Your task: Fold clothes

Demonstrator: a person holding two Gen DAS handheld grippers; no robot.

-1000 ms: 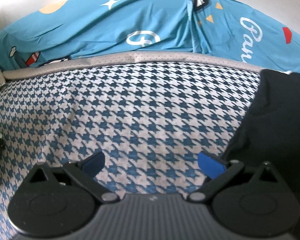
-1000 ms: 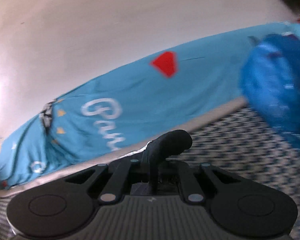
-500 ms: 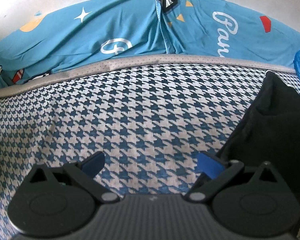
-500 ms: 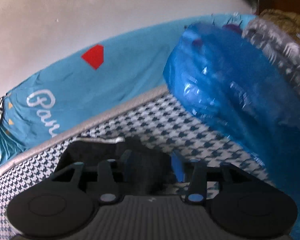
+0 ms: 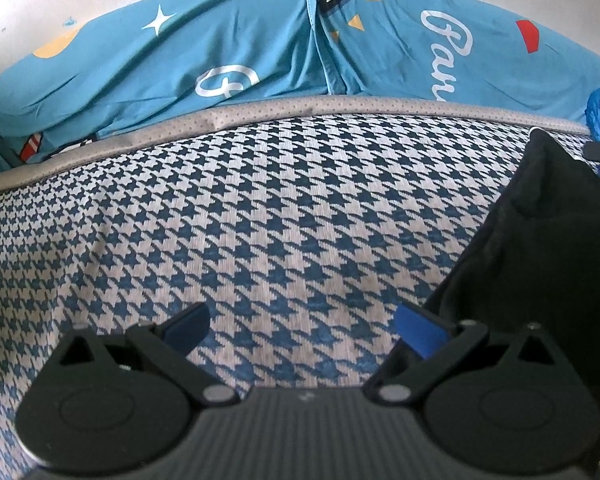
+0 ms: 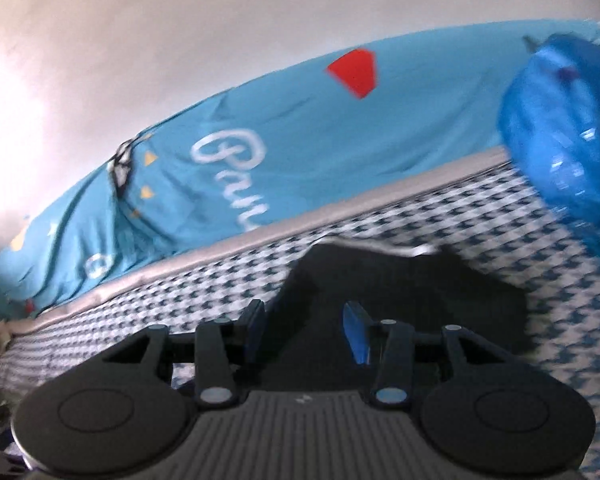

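The black, soft fabric garment (image 6: 400,288) lay in a compact bundle on the blue-and-white houndstooth bed cover (image 5: 260,216), toward its far edge near the grey piped border — it looked partly folded, though its exact shape was hard to read. The right tool (image 6: 306,330) hovered just above it, jaws part-way apart with nothing pressed between them. The left tool (image 5: 300,330) stood wide and empty over bare cover, the garment just beside its right finger. Beyond lay a turquoise printed sheet (image 5: 260,52) and a shiny blue plastic bag (image 6: 568,128). Judging by this, a final tidy or placing remained.
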